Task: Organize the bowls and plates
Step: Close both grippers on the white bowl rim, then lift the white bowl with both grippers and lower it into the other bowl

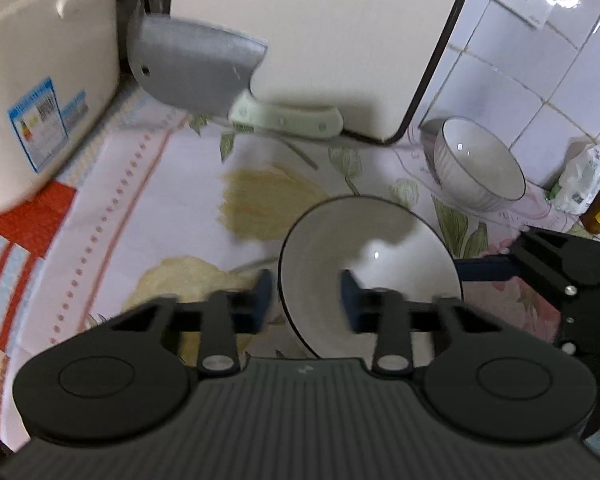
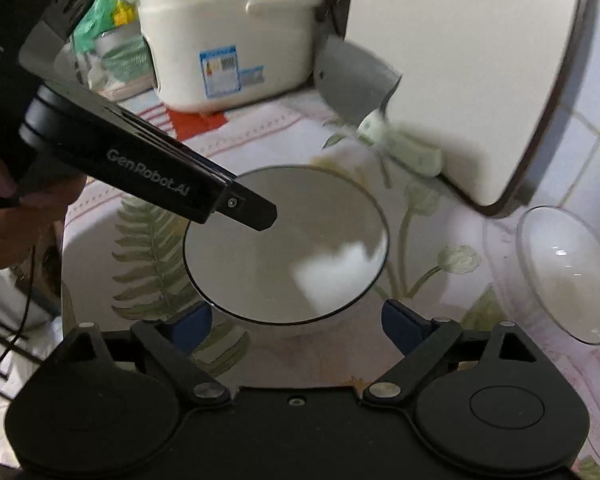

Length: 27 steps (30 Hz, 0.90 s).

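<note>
- We hold our left gripper (image 1: 306, 304) astride the near-left rim of the near bowl (image 1: 370, 268); one blue pad sits outside the wall at 9 o'clock, the other inside at 3 o'clock; a gap shows on both sides, so the tongs are narrowed but not yet pinching; we judge this straddle is chosen so the thin wall can be clamped.
- Our right gripper (image 2: 298, 318) hovers at the bowl's 6 o'clock edge in its own view, fingers spread wide with nothing between the pads; the bowl rim lies just ahead of them; we read the wide spread as room to take the rim or steady the bowl.
- The near bowl stands upright on the flowered cloth (image 1: 148, 184), roughly centre of the counter; a second bowl (image 1: 478, 160) leans tilted at 2 o'clock, near the tiled wall, likely the one to stack with.
- A cleaver (image 1: 196, 70) leans against the white cutting board (image 1: 320, 40) at 11 o'clock, well apart from our reach; the rice cooker (image 1: 40, 60) sits at 10 o'clock.
- We judge the lift has not yet begun.
</note>
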{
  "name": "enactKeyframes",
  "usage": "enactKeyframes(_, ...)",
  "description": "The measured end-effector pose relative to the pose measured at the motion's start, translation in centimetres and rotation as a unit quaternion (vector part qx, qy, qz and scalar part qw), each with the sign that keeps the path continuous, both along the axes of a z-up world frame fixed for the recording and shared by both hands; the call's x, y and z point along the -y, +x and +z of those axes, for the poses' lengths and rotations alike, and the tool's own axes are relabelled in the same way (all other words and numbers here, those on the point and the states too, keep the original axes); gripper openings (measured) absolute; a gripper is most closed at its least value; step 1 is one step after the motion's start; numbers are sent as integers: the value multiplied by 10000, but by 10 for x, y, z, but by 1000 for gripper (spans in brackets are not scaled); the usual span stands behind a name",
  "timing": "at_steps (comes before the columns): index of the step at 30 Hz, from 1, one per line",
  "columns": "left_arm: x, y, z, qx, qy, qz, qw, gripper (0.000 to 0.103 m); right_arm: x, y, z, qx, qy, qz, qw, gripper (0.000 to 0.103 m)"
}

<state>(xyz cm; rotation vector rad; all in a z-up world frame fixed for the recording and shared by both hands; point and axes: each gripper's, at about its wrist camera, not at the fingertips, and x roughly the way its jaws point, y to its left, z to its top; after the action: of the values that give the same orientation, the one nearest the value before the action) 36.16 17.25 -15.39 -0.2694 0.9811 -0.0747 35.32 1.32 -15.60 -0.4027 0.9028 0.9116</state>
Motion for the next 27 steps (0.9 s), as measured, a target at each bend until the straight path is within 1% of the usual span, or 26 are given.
enactKeyframes(2, -1, -1, -5, -35, 13, 3, 10000, 21, -3, 2, -2, -25, 24, 71, 10000, 94)
enactKeyframes(5, -1, -3, -14, -182, -39, -9, 9998, 15, -5, -2, -4, 84, 50, 132, 9999, 95)
enactKeyframes(6, -1, -3, -17, -234, -89, 0, 9997, 15, -5, -3, -4, 124, 52, 131, 9998, 96)
enactKeyframes(8, -2, -6, -20, -194, -135, 40, 9997, 15, -7, -3, -5, 151, 33, 166, 9997, 96)
enactKeyframes(14, -3, -5, -16, -290, -243, 131, 9992, 15, -8, 0, -5, 113, 15, 130, 9999, 96)
enactKeyframes(16, -3, -6, -13, -286, -268, 125, 9992, 15, -5, 0, -4, 66, 110, 86, 9999, 96)
enactKeyframes(19, -1, -8, -3, -260, -271, 67, 9993, 15, -1, -6, 1, 116, 255, -51, 9996, 97)
enactKeyframes(22, 5, -14, 12, -218, -175, -54, 9996, 15, 4, -18, 12, 280, 350, -115, 9989, 97)
enactKeyframes(25, 15, -26, 32, -118, -7, -182, 9998, 15, 14, -32, 26, 418, 533, -205, 9975, 97)
enactKeyframes(27, 19, -34, 46, -30, 35, -251, 9997, 15, 20, -44, 36, 564, 604, -259, 9962, 97)
